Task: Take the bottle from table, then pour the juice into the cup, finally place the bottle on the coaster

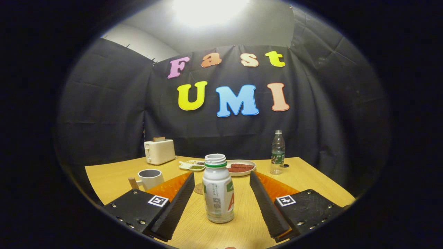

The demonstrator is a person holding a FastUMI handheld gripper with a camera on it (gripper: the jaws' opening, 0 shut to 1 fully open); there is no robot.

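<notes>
The gripper (221,180) is spread wide, its two fingers (174,207) flanking the bottle (218,190) with a clear gap on each side, so neither presses on it and it has hold of nothing. The bottle stands upright on the wooden surface (311,180) between the fingers, at 12 o'clock from the gripper; it is white with a green ring at the neck, its mouth open with no cap on. Just behind its base, toward 11 o'clock, a round coaster (198,188) lies flat on the surface, partly hidden by the bottle. The cup (148,178), a white mug with a wooden handle, sits at about 10 o'clock, just beyond the left finger's tip. Farther back at 10 o'clock is a cream toaster (159,151) with a slice in its slot. At 12 o'clock, beyond the bottle, lie a small divided dish (192,165) and a plate (241,167) of reddish food, side by side. At 1 o'clock a clear water bottle (277,152) stands upright, well apart from the rest.
</notes>
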